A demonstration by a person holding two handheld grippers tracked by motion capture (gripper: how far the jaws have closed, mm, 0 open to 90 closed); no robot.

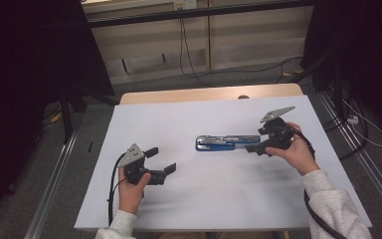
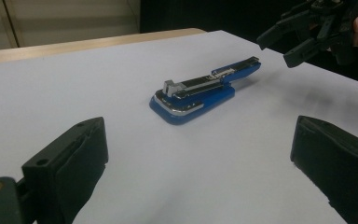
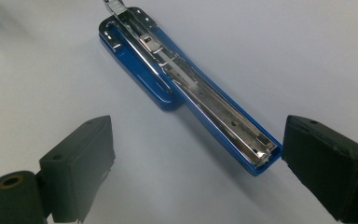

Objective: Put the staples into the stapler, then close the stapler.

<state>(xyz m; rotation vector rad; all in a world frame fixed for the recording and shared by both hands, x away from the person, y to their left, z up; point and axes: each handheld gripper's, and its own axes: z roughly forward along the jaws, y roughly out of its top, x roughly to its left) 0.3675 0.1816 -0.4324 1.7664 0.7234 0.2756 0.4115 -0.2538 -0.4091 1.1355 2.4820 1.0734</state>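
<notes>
Stapler (image 1: pixel 227 142) on white table (image 1: pixel 199 199)

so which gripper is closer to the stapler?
The right gripper: its open jaws sit at the blue stapler end. The left gripper is well short of it.

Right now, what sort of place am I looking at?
Probably a lab recording station, not an office: a table under a plain white sheet, dark curtains around it, loose cables on the floor, and one blue stapler lying opened.
</notes>
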